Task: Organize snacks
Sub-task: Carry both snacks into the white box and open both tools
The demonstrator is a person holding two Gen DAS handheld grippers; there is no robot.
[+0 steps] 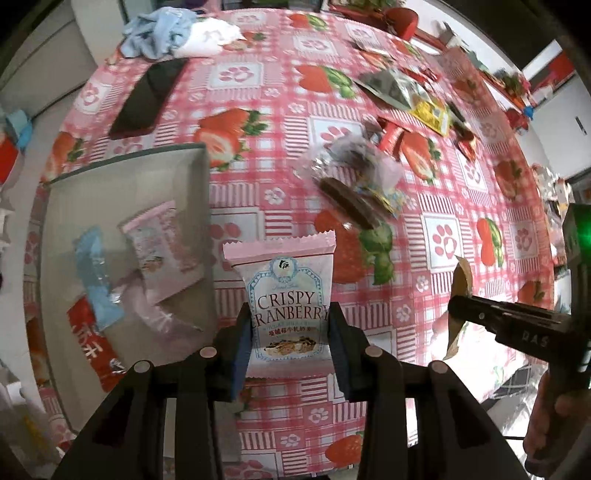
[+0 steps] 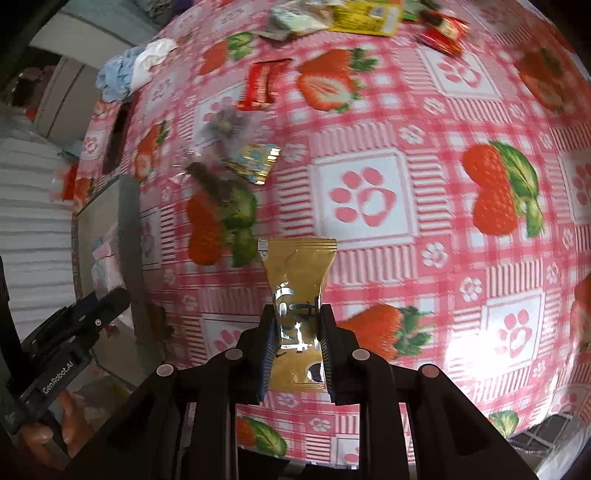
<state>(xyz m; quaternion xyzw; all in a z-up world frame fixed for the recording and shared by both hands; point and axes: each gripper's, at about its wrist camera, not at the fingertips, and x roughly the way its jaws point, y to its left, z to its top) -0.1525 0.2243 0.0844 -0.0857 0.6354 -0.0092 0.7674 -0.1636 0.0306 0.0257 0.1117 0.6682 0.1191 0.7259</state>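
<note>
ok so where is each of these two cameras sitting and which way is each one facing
Left wrist: on the left gripper, looking steeply down at the tablecloth and grey bin; it holds the pink cranberry packet; the right gripper and a hand show at right.
Right wrist: on the right gripper, looking down at the tablecloth; it holds the gold packet; the left gripper shows at left.
Shared: tablecloth, bin, blue-white cloth, clear-wrapped snack pile.
</note>
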